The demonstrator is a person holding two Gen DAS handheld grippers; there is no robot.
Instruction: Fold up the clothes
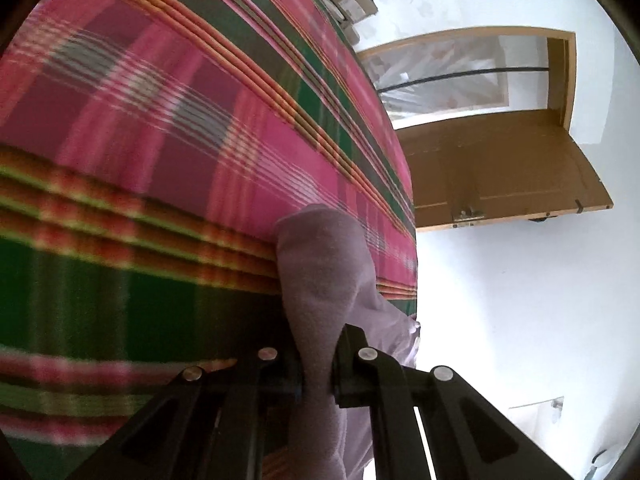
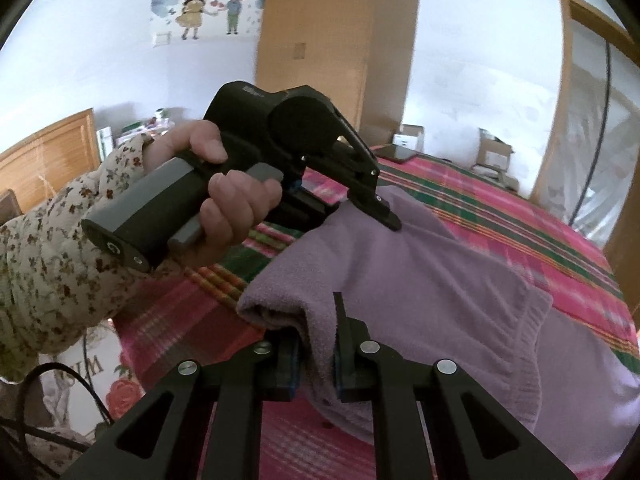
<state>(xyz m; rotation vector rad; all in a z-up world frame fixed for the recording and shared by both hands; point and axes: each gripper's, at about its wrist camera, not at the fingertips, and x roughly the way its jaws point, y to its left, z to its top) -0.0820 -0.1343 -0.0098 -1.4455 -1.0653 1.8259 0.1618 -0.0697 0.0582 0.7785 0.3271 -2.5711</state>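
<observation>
Garment: a lilac sweater lies on the plaid bed cover, filling the lower right of the right wrist view.
Left gripper: fingers pinching a fold of the sweater, bottom centre.
Right gripper: fingers pinching the sweater's near edge.
Hand: grips the left gripper's handle, centre left, in a floral sleeve.
Door: open, at right.

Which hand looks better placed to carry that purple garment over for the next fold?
Probably the right tool: it pinches the purple garment at its rolled edge. The left tool grips a farther part; likely both move together.
</observation>
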